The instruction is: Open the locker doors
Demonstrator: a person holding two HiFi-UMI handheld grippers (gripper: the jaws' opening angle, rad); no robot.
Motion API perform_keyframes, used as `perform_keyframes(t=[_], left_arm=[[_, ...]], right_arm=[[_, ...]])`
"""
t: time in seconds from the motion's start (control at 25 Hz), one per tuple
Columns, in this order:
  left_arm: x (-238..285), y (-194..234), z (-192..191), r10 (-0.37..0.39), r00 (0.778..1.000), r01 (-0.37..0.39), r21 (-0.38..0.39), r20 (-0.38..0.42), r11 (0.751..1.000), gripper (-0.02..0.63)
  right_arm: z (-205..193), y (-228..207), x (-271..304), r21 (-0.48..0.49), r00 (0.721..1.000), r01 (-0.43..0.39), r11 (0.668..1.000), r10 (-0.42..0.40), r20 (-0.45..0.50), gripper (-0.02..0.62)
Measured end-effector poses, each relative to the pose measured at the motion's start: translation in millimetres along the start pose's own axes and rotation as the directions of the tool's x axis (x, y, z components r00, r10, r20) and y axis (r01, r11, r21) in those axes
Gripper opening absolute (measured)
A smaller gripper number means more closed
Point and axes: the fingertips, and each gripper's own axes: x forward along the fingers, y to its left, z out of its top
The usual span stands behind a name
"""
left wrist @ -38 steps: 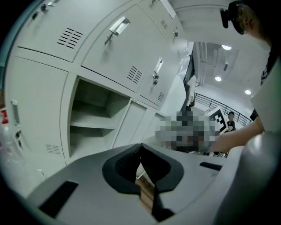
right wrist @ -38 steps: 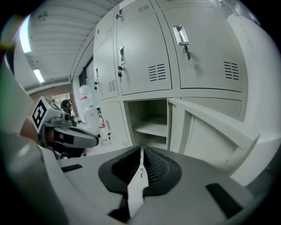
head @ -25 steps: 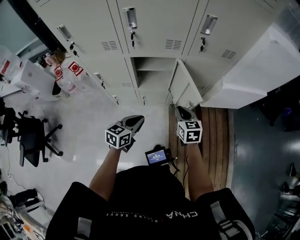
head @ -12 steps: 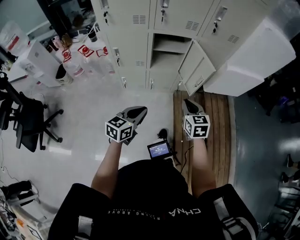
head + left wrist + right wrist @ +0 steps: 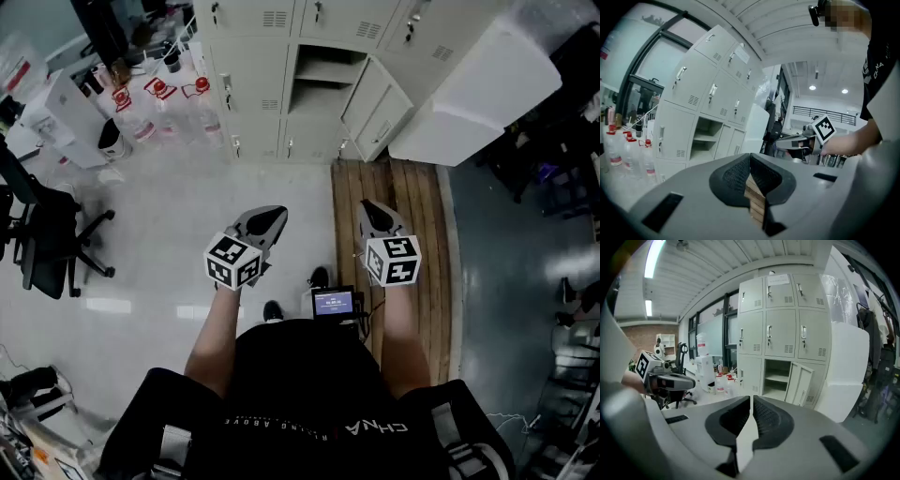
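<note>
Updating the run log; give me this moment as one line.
left gripper shut, empty | right gripper shut, empty | locker door in middle column open | both grippers short of the lockers

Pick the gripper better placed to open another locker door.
Left, probably: the left gripper lines up with the closed doors; the open door stands ahead of the right gripper.

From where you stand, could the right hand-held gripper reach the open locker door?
Probably not: the right hand-held gripper hangs well short of the open locker door, with wooden floor between. Nothing blocks the way; step closer.
</note>
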Motion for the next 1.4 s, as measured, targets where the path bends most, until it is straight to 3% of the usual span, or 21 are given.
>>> perform_keyframes(t=[0.2,0.4,0.56,0.76,1.08,1.4], left_arm=[[10.6,-35.6,-7.6,-0.019,0.999,0.022,0.052,-0.049,0.998,0.02],[28.3,-54.6,-23.7,0.042,0.992,-0.033,0.078,-0.117,0.996,0.02],[58.2,-71.7,-22.5,0.086,0.99,-0.076,0.087,-0.111,0.993,0.02],[82.5,-100.7,-12.0,0.084,0.99,-0.068,0.136,-0.116,0.988,0.021],[90.1,-115.2,-7.6,0.101,0.987,-0.08,0.167,-0.122,0.983,0.021],[91.3,-118.2,-12.6,0.106,0.984,-0.079,0.184,-0.14,0.98,0.021]], right_arm=[[-5.5,3.0,-24.1,-0.032,1.0,-0.025,0.999,0.025,-0.003,0.044],[-16.0,-2.7,-40.2,-0.082,0.998,-0.066,0.994,0.064,-0.03,0.044],[-27.1,-33.7,-59.2,-0.069,0.997,-0.069,0.995,0.067,-0.035,0.043],[-28.0,-58.9,-66.4,-0.081,0.997,-0.072,0.994,0.07,-0.023,0.041],[-20.3,-58.9,-66.2,-0.091,0.993,-0.121,0.988,0.122,0.002,0.041],[-22.2,-62.0,-68.5,-0.113,0.994,-0.11,0.988,0.11,-0.004,0.041]])
